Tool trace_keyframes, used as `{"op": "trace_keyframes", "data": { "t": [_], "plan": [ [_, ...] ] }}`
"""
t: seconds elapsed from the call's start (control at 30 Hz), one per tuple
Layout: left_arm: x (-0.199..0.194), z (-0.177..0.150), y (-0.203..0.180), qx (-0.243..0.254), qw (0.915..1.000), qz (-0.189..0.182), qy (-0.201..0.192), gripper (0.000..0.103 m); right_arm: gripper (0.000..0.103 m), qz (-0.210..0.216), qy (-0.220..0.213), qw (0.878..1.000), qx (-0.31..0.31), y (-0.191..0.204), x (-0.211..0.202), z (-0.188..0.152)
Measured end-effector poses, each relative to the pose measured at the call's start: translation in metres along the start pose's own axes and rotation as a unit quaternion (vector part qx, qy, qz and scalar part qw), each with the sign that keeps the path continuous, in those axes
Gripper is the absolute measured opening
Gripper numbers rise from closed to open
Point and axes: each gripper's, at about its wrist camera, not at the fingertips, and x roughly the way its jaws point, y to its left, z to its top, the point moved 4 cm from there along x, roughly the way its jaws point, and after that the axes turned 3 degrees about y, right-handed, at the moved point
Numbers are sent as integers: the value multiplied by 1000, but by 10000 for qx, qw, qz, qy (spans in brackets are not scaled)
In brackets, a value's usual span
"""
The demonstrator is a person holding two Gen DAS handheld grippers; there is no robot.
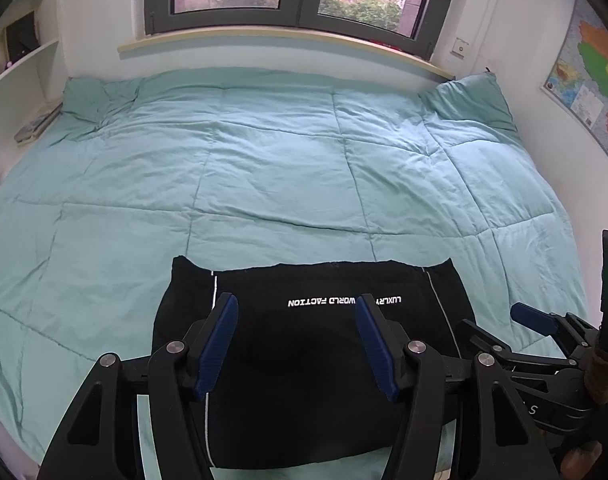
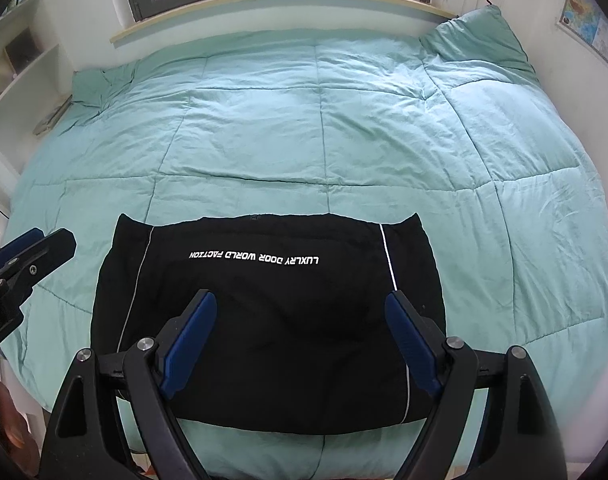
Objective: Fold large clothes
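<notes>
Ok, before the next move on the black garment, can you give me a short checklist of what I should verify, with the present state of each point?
1. Left gripper empty, jaws apart: ok.
2. Right gripper empty, jaws apart: ok.
3. Black garment lies flat on the green quilt as a compact folded rectangle: ok.
4. Printed white text faces up and is not creased: ok.
5. Far corners even: not ok, both corners stick out a little past the top edge.
6. Near edge of the garment tidy: cannot tell, the gripper fingers cover part of it.
</notes>
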Motion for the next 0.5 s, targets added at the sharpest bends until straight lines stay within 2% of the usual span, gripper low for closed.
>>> {"op": "trace_keyframes", "data": {
  "t": [0.5],
  "plan": [
    [4, -3, -1, 102, 9999, -51, 14, 63, 87, -103, -91, 9999, 27, -1, -3, -3]
  ]
}}
